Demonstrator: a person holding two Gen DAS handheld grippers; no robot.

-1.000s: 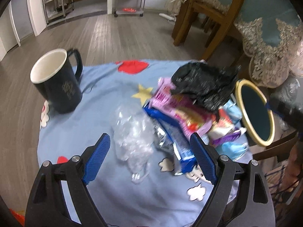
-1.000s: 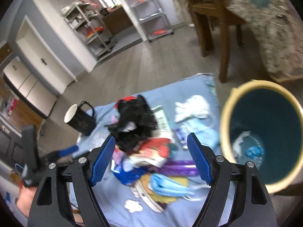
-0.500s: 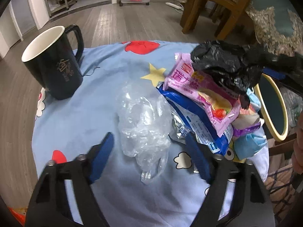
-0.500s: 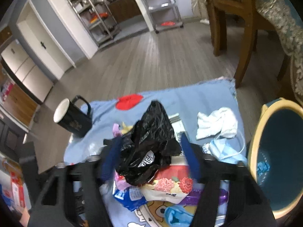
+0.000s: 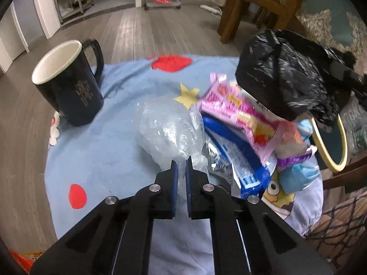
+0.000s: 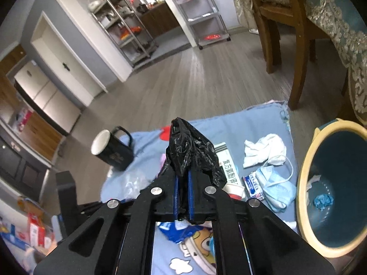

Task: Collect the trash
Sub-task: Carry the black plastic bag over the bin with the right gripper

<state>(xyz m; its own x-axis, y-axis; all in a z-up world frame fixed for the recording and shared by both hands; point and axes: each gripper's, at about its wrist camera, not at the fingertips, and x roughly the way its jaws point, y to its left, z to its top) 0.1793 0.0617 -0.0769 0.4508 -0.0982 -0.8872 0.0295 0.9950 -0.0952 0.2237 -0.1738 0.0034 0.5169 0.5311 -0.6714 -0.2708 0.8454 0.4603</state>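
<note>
A black mug [image 5: 68,87] with a white inside stands upright near the far left edge of the blue cartoon cloth [image 5: 110,151], its handle turned away. Behind the cloth, on the grey wood floor [image 6: 183,84], stand a wooden chair [image 6: 284,32] and metal shelf racks [image 6: 128,29].

Home, dining/living area. Grey wood-plank floor [image 6: 183,87], wooden dining chair [image 6: 282,23] beside a table with a teal lace-trimmed tablecloth [image 6: 339,23]. Metal wire shelving racks [image 6: 128,29] with household clutter along the wall, white doors [image 6: 66,66], wood cabinets [image 6: 39,133] at left. Low surface covered with a blue cartoon-print cloth [image 5: 110,142], black mug [image 5: 68,87] on it, snack wrappers [image 5: 238,114], face masks [image 6: 275,188]. Teal waste bin with yellow rim [image 6: 305,178] alongside.
</note>
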